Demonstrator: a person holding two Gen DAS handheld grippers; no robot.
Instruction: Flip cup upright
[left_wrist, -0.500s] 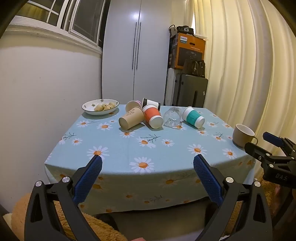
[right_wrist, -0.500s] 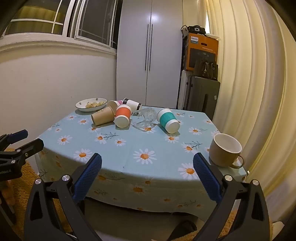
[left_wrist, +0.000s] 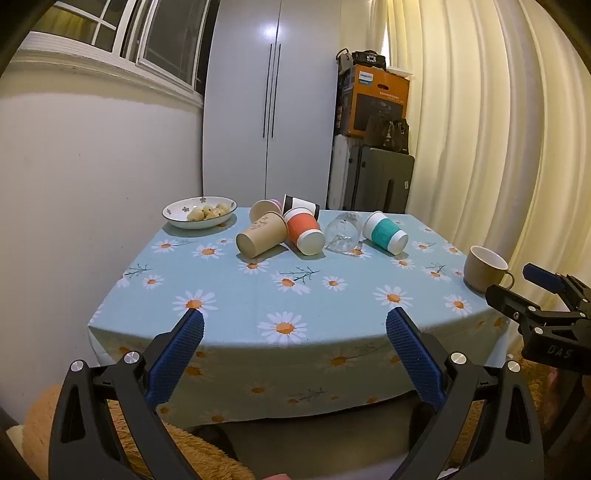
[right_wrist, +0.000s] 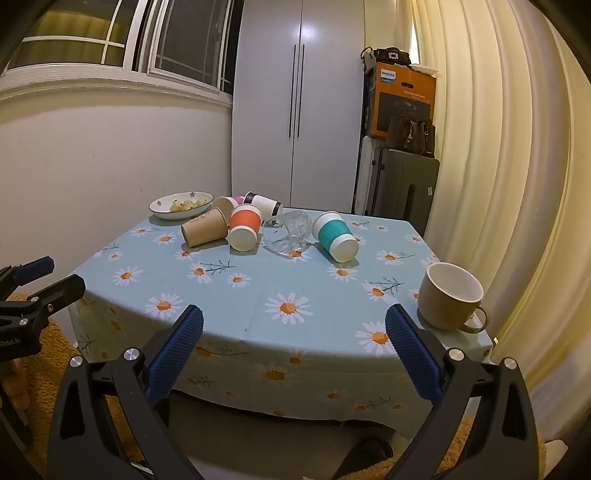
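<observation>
Right now we hold both tools short of the table (left_wrist: 229, 332), our left gripper (left_wrist: 294, 334) and right gripper (right_wrist: 294, 330) each spread wide with nothing between the blue pads. Nearest to us, at about two o'clock in the right wrist view, a tan mug (right_wrist: 448, 301) already stands upright at the table's corner. Farther off, around twelve o'clock, the fallen cups lie in a loose row: a teal-sleeved paper cup (right_wrist: 335, 236) on its side, a clear glass tumbler (right_wrist: 288, 232) beside it, then an orange-sleeved cup (right_wrist: 243, 227) touching a plain kraft cup (right_wrist: 204, 229), with a white-and-black cup (right_wrist: 263, 204) and a pink one (right_wrist: 233, 201) behind them. At eleven o'clock, farthest back, sits a bowl of snacks (right_wrist: 181, 205). We judge the paper cups to be light and easily crushed, so a gentle pinch across the sleeved middle suits them; the teal one lies apart from the rest and looks the easiest to take. The tumbler is likely heavier, slick and breakable. Set against the frame half a second back, both views are almost unchanged: cups and mug lie where they were, and our grippers are no closer in any way we can make out.
</observation>
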